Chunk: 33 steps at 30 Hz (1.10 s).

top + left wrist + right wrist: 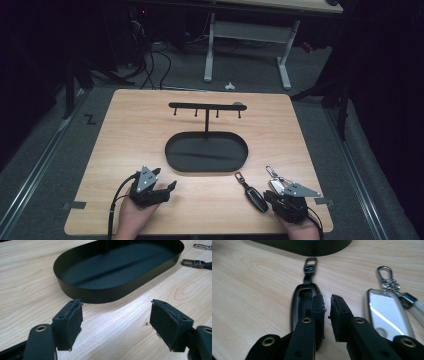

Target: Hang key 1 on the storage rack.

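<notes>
Key fobs and the hook stand (206, 114) are what we are working with. Going from largest to smallest, we first have the wooden table (130, 130). At its middle sits the stand, whose black oval tray (175, 159) carries an upright post with a crossbar of small hooks, all of them bare.

Next come our two tools. We hold the left gripper (167, 186) near the front left of the table, its jaws wide apart over bare wood with nothing between them. We hold the right gripper (327, 305) at the front right, its jaws parted only by a narrow slit, with no object clearly in the gap.

Smallest are the keys. The black key fob (299, 302) lies flat just left of the right gripper, its long axis running away from us towards the tray, with its metal loop (310, 263) at the far end. The silver key fob (384, 315) lies just right of the jaws, roughly parallel, its clasp also pointing away.

We judge the right hand much the nearer, and that the jaws must shift slightly left to straddle the black fob across its width.
</notes>
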### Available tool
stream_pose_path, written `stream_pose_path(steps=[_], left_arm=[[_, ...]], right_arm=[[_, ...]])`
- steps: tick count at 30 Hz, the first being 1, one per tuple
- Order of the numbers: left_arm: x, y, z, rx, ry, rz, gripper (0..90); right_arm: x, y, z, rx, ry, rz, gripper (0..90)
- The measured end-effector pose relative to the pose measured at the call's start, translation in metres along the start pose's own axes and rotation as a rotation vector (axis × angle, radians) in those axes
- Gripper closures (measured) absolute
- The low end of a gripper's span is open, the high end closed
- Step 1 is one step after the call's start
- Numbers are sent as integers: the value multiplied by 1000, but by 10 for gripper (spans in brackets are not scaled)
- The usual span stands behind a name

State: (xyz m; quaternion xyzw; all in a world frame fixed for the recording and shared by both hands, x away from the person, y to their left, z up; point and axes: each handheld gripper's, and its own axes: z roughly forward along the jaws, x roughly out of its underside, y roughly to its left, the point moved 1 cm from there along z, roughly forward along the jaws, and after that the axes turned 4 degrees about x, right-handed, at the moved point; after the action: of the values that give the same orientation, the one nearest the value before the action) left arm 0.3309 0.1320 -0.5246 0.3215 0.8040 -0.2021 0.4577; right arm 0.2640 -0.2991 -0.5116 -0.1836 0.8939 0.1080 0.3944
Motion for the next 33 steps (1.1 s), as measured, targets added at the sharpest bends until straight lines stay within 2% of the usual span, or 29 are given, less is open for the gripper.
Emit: stream_pose_path(steps=[7, 8, 12, 15, 18, 21, 24, 26, 28, 33], left_arm=[[2, 3, -4, -7, -5, -9, 267], [2, 4, -5, -11, -9, -14, 267], [1, 5, -7, -20, -10, -34, 258], [0, 5, -9, -21, -21, -51, 255], [0, 5, -9, -24, -9, -40, 255], [-1, 6, -10, -19, 6, -54, 276], [-4, 5, -15, -7, -27, -61, 329], [-6, 3, -17, -13, -41, -47, 316], [-7, 3, -19, -19, -44, -36, 295], [-6, 6, -19, -8, -46, -37, 256]], right_arm=[[-1, -11, 2, 43, -22, 33, 769], [-1, -15, 3, 63, -22, 37, 755], [-3, -19, 3, 63, -7, 39, 727], [-6, -20, 4, 72, 25, 51, 721], [-8, -20, 5, 83, 42, 57, 722], [-15, -20, 6, 104, 78, 45, 721], [-20, -21, 8, 103, 101, 32, 678], [-23, -21, 10, 101, 136, 13, 654], [-26, -22, 12, 122, 161, -11, 633], [-34, -24, 11, 130, 213, -18, 587]])
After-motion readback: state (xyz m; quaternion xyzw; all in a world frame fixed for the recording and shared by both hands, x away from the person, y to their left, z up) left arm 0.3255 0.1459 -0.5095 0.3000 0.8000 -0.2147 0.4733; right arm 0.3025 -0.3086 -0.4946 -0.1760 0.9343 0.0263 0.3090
